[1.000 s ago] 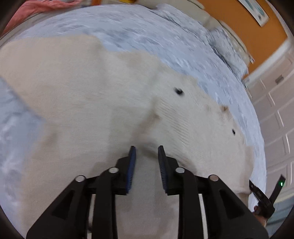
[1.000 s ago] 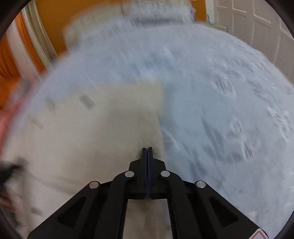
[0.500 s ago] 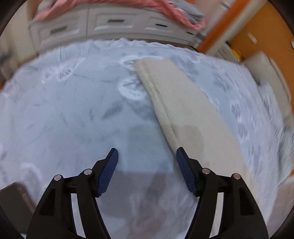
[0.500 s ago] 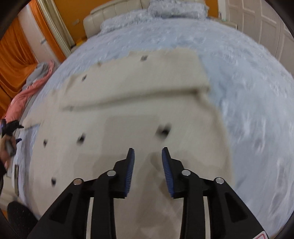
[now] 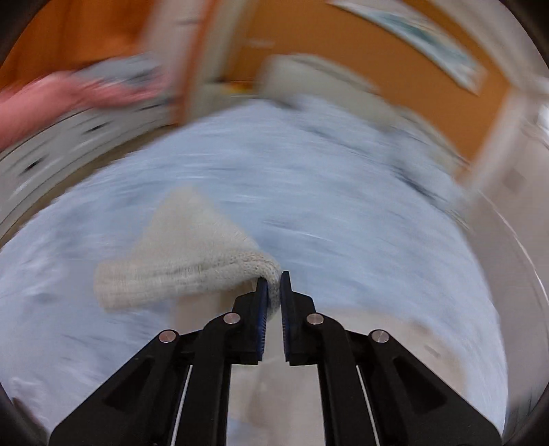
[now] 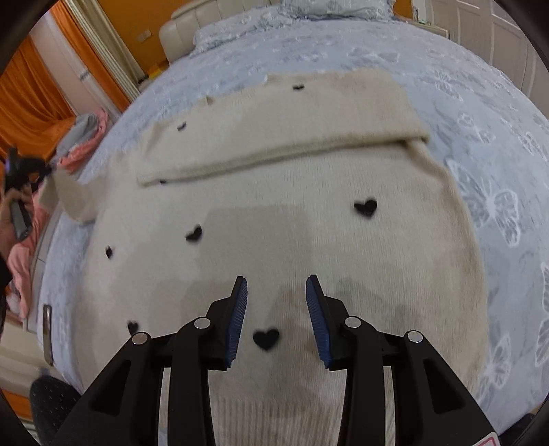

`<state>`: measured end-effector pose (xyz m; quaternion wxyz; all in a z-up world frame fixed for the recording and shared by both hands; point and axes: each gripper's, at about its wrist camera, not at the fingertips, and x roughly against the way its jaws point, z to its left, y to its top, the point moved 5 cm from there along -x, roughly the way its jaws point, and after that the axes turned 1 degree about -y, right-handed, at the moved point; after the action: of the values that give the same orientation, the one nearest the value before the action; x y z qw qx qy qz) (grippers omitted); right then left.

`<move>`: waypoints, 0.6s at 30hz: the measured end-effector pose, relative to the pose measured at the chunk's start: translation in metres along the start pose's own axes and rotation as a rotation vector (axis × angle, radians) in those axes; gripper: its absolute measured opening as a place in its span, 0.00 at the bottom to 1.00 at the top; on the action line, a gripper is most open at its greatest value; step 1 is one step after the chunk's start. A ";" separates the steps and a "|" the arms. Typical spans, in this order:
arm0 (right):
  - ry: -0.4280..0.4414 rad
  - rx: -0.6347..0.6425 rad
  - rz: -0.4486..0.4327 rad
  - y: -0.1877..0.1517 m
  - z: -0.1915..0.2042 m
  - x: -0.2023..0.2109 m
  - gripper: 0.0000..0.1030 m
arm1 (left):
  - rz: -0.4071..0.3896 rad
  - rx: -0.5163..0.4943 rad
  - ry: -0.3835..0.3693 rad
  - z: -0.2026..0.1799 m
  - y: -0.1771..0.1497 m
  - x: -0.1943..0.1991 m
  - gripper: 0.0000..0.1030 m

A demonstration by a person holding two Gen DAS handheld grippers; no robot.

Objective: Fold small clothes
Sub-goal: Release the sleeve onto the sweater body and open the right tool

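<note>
A cream knit sweater with small black hearts lies flat on the pale blue bedspread. One sleeve is folded across its upper part. My right gripper is open and empty, just above the sweater's lower body. My left gripper is shut on the cuff of the other sleeve and holds it lifted above the bed; this view is blurred. In the right wrist view the left gripper shows at the far left with that sleeve end.
A cream headboard and pillows are at the far end of the bed. Pink and grey clothes lie piled at the left. Orange walls and curtains stand beyond. White doors are at the right.
My left gripper was open over the bed beside the sleeve; it has shut on the cuff and lifted it. My right gripper has opened wider over the sweater.
</note>
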<state>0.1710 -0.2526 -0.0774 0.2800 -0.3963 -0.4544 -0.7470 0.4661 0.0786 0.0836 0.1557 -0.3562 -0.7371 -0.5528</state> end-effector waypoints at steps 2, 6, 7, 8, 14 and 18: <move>0.007 -0.032 -0.016 0.004 -0.007 0.001 0.39 | 0.061 -0.098 -0.081 -0.076 -0.039 -0.002 0.11; 0.014 -0.078 -0.035 0.009 -0.024 0.006 0.46 | 0.264 -0.108 -0.203 -0.164 -0.162 -0.033 0.36; 0.010 -0.086 -0.039 0.010 -0.031 0.007 0.46 | 0.316 -0.061 -0.216 -0.167 -0.190 -0.041 0.35; 0.010 -0.089 -0.037 0.012 -0.034 0.008 0.46 | 0.356 0.002 -0.226 -0.163 -0.211 -0.046 0.35; 0.059 -0.061 -0.064 0.047 -0.045 0.010 0.56 | 0.299 0.268 -0.122 -0.087 -0.210 -0.038 0.49; 0.130 -0.084 -0.074 0.104 -0.033 -0.024 0.59 | 0.261 0.412 -0.015 -0.021 -0.182 -0.049 0.50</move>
<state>0.2534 -0.3262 -0.0588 0.2641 -0.3412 -0.4180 -0.7995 0.3702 0.0172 -0.0682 0.2899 -0.4132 -0.7830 -0.3634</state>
